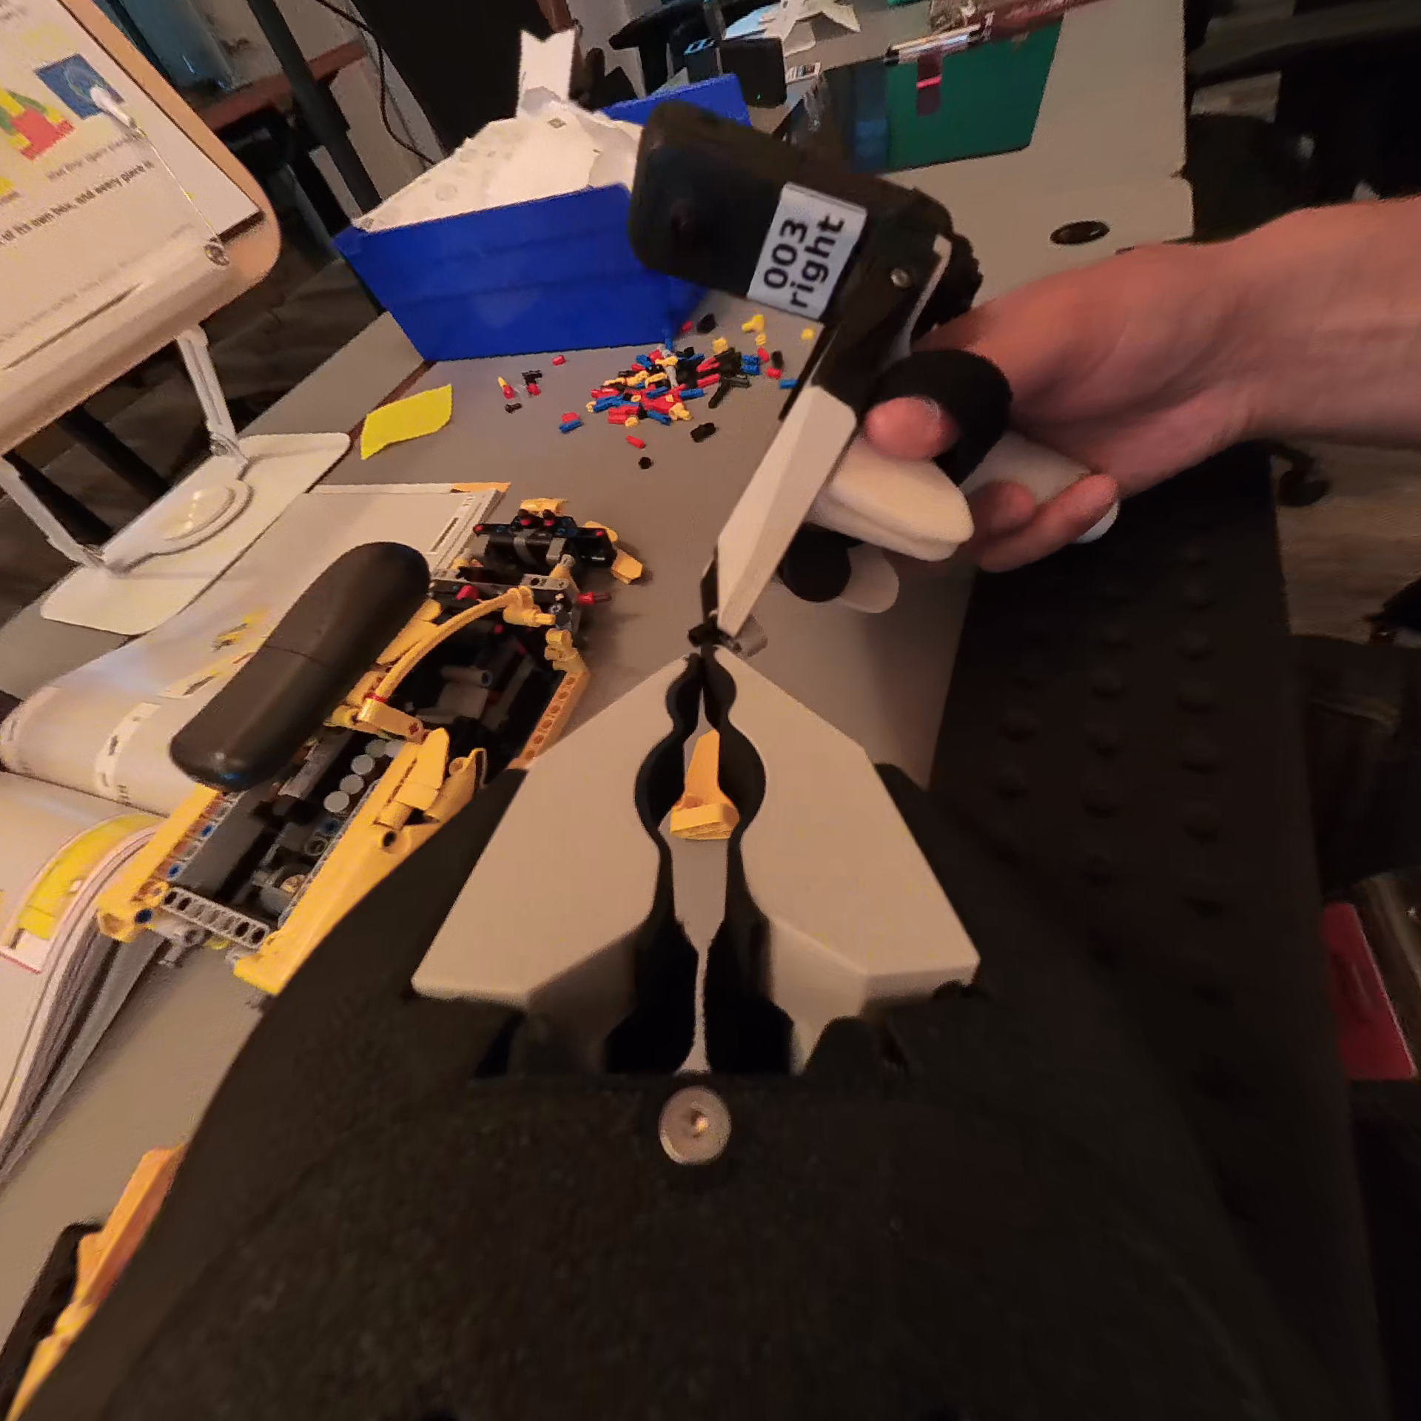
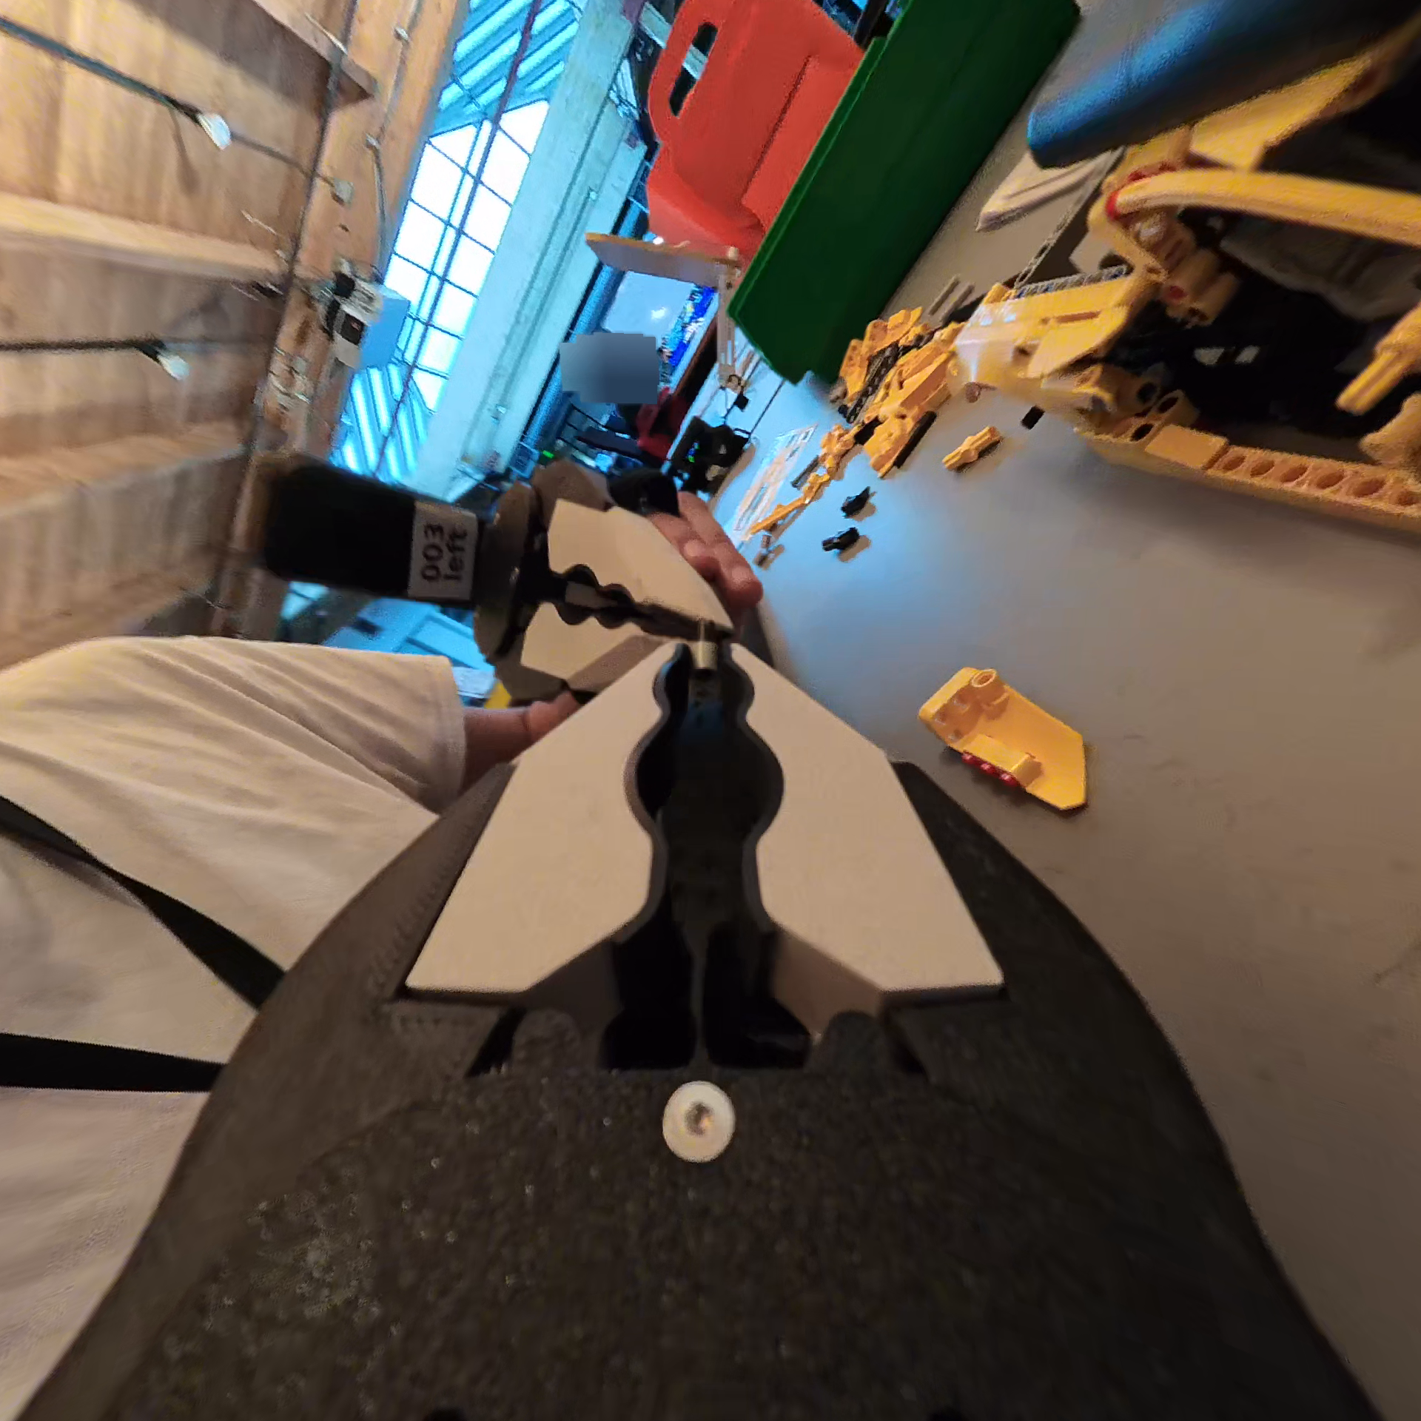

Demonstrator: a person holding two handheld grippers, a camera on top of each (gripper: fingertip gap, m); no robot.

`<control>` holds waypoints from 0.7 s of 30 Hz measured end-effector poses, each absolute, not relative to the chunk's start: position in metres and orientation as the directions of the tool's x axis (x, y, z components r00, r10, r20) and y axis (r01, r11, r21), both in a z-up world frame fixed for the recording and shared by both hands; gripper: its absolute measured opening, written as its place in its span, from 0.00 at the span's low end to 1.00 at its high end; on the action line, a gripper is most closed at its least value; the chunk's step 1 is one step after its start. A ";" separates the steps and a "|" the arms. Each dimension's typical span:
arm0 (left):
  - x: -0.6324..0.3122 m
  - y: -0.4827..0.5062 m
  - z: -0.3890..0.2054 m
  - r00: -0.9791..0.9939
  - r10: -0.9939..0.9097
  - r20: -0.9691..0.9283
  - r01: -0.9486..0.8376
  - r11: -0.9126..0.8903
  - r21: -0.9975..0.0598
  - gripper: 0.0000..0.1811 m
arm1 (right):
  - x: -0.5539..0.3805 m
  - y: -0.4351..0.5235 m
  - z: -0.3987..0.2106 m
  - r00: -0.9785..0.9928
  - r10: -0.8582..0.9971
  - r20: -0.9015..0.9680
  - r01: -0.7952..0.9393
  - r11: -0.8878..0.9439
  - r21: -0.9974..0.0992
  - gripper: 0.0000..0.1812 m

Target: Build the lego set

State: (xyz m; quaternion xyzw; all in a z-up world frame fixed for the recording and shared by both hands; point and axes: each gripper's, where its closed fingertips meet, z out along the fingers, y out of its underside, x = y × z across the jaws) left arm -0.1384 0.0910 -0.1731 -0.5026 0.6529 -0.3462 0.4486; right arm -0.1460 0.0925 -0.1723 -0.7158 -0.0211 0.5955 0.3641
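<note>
My right gripper (image 2: 703, 667) is shut on a small grey connector (image 2: 705, 656) with a black pin on it, held above the grey table (image 2: 1153, 884). In the left wrist view the right gripper (image 1: 723, 624) comes in from the upper right, with the grey connector (image 1: 750, 637) and its black pin (image 1: 701, 634) at its tips. My left gripper (image 1: 700, 665) is shut, and its tips meet the black end of that piece. It also shows in the right wrist view (image 2: 719, 627), with its tips closed right at the connector's top. I cannot tell whether it pinches the piece.
A yellow panel piece (image 2: 1007, 738) lies on the table under the grippers. The partly built yellow model (image 1: 369, 738) is to the left, with a black oblong part (image 1: 300, 661) on it. Several loose small pieces (image 1: 669, 384), a blue bin (image 1: 523, 277) and an open booklet (image 1: 46, 907) are around. Left and right tips are no more than a few centimetres apart.
</note>
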 end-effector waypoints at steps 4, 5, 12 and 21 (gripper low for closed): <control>-0.142 0.090 -0.176 -0.116 -0.931 -0.345 -0.338 0.364 -0.868 0.00 | -0.148 0.091 -0.177 0.335 0.458 -0.823 -0.372 -0.738 -0.563 0.03; -0.143 0.091 -0.175 -0.115 -0.908 -0.402 -0.334 0.417 -0.846 0.00 | -0.148 0.090 -0.178 0.317 0.450 -0.835 -0.371 -0.751 -0.546 0.03; -0.159 0.069 -0.176 -0.338 -0.816 -0.470 -0.285 0.565 -0.775 0.07 | -0.167 0.071 -0.183 0.237 0.465 -0.853 -0.216 -0.831 -0.513 0.03; -0.171 0.059 -0.192 -0.516 -0.755 -0.404 -0.302 0.602 -0.739 0.02 | -0.180 0.061 -0.192 0.231 0.474 -0.850 -0.108 -0.856 -0.506 0.03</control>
